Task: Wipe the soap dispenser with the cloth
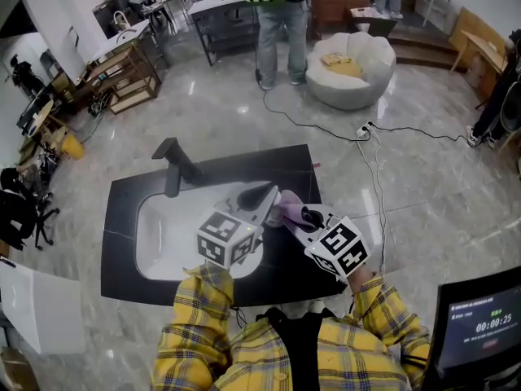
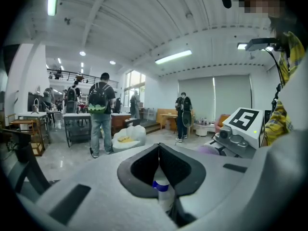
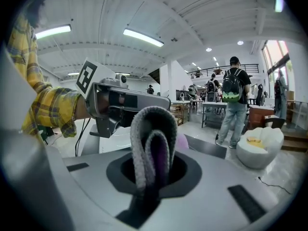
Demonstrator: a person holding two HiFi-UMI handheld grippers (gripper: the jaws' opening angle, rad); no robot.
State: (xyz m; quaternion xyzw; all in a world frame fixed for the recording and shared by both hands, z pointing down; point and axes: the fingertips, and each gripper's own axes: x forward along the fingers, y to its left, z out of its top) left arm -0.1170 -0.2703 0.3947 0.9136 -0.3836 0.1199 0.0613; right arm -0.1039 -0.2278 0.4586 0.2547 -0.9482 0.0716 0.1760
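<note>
Pinching the soap dispenser in the closed left claw, above the right end of the sink. Clamping the folded cloth in the right claw, just beyond that end. Probably no wiping done yet; all of it left.

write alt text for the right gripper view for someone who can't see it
A folded grey and purple cloth stands clamped between the right gripper's jaws. Behind it at left, an arm in a yellow plaid sleeve holds the left gripper; a person with a backpack stands far right.
</note>
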